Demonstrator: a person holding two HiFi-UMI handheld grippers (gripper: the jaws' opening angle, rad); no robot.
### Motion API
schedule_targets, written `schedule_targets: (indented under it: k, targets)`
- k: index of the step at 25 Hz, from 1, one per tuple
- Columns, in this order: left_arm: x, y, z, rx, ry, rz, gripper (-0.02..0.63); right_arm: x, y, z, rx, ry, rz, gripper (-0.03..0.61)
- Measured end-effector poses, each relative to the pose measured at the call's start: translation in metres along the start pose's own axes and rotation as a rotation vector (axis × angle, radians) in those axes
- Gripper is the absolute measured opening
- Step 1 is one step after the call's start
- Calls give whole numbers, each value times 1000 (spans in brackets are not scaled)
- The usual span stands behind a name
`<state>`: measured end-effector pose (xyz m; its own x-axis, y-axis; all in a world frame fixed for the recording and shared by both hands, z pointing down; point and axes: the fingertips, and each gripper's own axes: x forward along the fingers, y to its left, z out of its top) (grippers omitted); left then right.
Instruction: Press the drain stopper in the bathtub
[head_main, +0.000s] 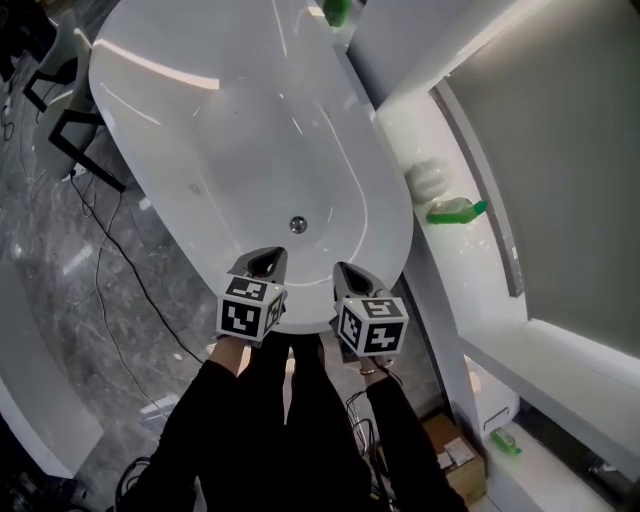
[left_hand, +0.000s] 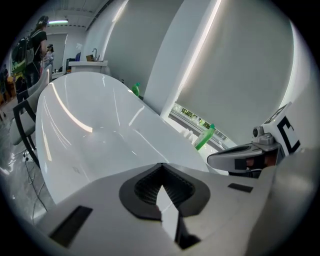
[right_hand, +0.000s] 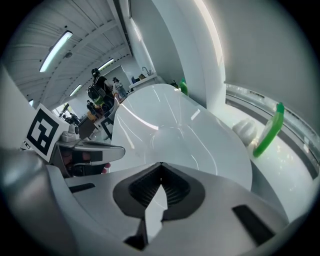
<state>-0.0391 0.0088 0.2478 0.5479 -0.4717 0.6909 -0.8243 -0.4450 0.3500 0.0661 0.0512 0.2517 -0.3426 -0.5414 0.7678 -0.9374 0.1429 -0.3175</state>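
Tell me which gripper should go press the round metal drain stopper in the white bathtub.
Left, by a small margin. In the head view the left gripper hangs closer to the round metal drain stopper than the right gripper; both are shut and empty.

a grey marbled floor carries the white bathtub, which fills the head view from the middle toward 11 o'clock. black cables trail over the floor at 8 o'clock, and a cardboard box sits at 5 o'clock. on the white ledge at 3 o'clock lie a green tool and, just beside it, a white lumpy thing.
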Motion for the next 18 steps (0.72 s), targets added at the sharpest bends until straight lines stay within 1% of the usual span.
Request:
schedule_targets:
  k: [6, 12, 18]
  targets:
    - [39, 17, -13, -11, 65, -32, 8, 42, -15, -11, 14, 50, -17, 2]
    - [83, 28, -33, -17, 103, -39, 8, 76, -36, -23, 28, 88, -25, 2]
    - [135, 39, -47, -7, 121, -47, 8, 118, -57, -36, 38, 107, 3, 2]
